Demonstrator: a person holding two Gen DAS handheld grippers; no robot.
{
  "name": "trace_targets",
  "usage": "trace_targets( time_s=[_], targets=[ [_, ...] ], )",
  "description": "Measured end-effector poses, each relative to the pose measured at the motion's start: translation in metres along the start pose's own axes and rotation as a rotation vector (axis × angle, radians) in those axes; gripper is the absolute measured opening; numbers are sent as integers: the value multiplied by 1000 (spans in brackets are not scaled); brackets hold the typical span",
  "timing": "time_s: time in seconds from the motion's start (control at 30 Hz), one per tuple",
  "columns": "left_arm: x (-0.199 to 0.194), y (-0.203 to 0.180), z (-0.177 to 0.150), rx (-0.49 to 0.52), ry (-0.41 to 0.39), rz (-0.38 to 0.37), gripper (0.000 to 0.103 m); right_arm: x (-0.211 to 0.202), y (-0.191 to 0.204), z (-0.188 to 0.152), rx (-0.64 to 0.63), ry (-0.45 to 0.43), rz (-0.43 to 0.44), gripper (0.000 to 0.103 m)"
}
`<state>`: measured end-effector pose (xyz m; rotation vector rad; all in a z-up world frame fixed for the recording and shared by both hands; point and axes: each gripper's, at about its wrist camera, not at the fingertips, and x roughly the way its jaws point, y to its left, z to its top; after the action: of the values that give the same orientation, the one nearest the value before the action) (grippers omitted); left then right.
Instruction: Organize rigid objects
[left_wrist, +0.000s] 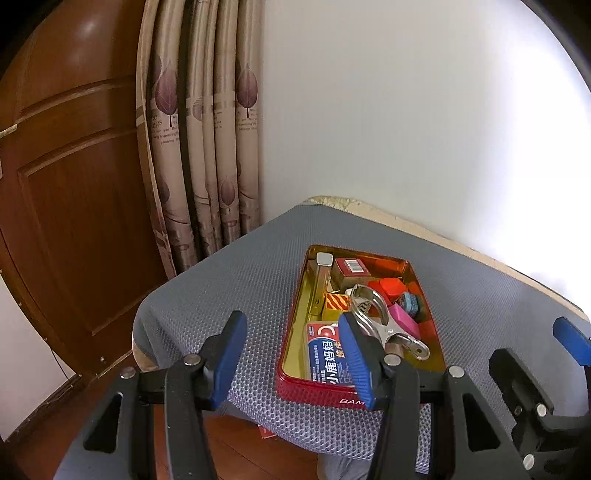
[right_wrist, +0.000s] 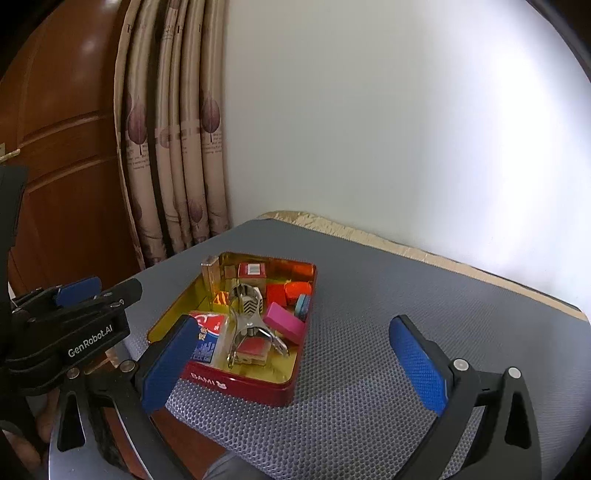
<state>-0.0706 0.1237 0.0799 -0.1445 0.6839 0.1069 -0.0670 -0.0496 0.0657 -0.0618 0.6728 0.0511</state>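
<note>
Both the left gripper (left_wrist: 291, 362) and the right gripper (right_wrist: 295, 363) hang released and empty (nothing between the pads) at the bottom of their frames. Ahead, mid-frame, the red tin (right_wrist: 240, 386) already holds the metal clip (right_wrist: 245, 321), pink eraser (right_wrist: 284, 321) and small boxes; sorting seems finished, so the next move likely calls only for backing away.

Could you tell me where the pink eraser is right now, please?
In both wrist views the pink eraser lies inside the red tin, by its right wall, beside the metal clamp.
</note>
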Motion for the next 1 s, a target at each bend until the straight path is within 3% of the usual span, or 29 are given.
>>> trace_targets(
  time_s=[1.0],
  targets=[
    [2,-4,-1,22,17,21,53,-3,8,-3,-9,20,11,102]
  ],
)
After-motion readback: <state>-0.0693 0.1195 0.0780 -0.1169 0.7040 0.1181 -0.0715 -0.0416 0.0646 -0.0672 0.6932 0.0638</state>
